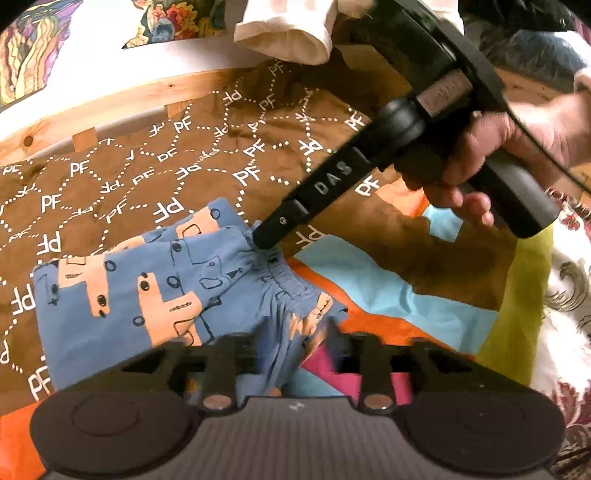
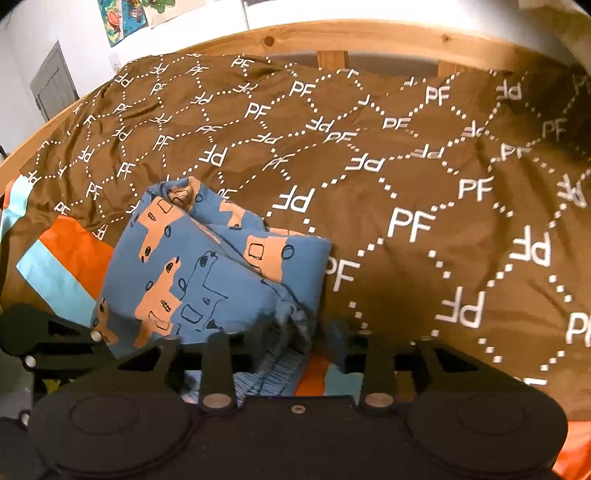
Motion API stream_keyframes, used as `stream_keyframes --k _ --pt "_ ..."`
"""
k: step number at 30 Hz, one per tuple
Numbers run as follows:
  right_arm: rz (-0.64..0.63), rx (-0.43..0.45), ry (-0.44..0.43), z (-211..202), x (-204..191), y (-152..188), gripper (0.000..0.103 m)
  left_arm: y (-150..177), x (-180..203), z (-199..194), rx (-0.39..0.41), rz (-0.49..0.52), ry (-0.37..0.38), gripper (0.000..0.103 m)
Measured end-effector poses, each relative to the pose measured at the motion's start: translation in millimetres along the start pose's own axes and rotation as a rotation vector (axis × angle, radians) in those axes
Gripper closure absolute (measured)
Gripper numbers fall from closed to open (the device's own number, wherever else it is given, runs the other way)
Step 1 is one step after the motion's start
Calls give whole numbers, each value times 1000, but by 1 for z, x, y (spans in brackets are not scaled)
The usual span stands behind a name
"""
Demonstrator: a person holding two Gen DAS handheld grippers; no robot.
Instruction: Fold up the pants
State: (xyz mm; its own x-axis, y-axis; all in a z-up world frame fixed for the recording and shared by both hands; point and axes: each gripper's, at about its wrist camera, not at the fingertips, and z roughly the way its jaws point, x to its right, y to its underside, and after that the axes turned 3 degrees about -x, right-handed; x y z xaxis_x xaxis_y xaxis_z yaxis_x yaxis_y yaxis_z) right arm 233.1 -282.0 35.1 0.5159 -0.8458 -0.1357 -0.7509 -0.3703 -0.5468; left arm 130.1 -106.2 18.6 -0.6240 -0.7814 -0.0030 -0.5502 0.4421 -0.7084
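Note:
The blue pants [image 1: 147, 295] with orange truck prints lie folded on the brown bedspread; they also show in the right wrist view [image 2: 207, 273]. My left gripper [image 1: 291, 343] is shut on the pants' waistband edge, cloth bunched between its fingers. My right gripper [image 1: 267, 236] comes in from the upper right, its tips pinching the gathered waistband. In the right wrist view my right gripper [image 2: 299, 343] is shut on the waistband, and part of the left gripper [image 2: 55, 339] shows at the lower left.
The brown "PF" bedspread [image 2: 406, 177] has orange, light-blue and magenta patches [image 1: 369, 295]. A wooden bed rail [image 2: 332, 35] runs along the far side. A white garment [image 1: 288, 33] lies at the far edge. A floral cloth [image 1: 569, 295] is at right.

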Motion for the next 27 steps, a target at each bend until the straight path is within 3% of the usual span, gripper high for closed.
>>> stream_keyframes --k 1,2,4,6,9,12,15,16,18,21,24,27 --pt "-12 12 12 -3 -1 2 43 1 -1 -7 15 -8 3 29" --pt "-32 30 35 -7 -4 4 35 4 -3 -17 42 -17 4 22" --pt "-90 70 69 -15 -14 11 29 10 -9 -38 95 -25 -21 16" --pt "-134 95 93 -20 -24 20 22 17 -21 -55 139 -58 -102 12" --pt "-192 111 109 -24 -38 34 20 22 -53 -64 158 -193 -229 11" --pt "-282 98 149 -19 -54 46 17 24 -85 -49 76 -309 -353 10" --pt "-296 41 214 -4 -60 55 14 34 -102 -15 -79 -277 -461 11" --pt "-292 23 225 1 -60 59 11 39 -107 -10 -103 -285 -458 11" --pt "-310 -11 232 4 -58 66 10 45 -116 -22 -77 -362 -425 11" --pt "-318 45 222 -10 -55 71 13 45 -123 -45 -11 -428 -402 10" --pt "-268 127 227 -24 -47 56 10 32 -126 -52 62 -415 -400 3" --pt "-225 164 233 -18 -39 33 9 10 -128 -35 45 -368 -383 2"
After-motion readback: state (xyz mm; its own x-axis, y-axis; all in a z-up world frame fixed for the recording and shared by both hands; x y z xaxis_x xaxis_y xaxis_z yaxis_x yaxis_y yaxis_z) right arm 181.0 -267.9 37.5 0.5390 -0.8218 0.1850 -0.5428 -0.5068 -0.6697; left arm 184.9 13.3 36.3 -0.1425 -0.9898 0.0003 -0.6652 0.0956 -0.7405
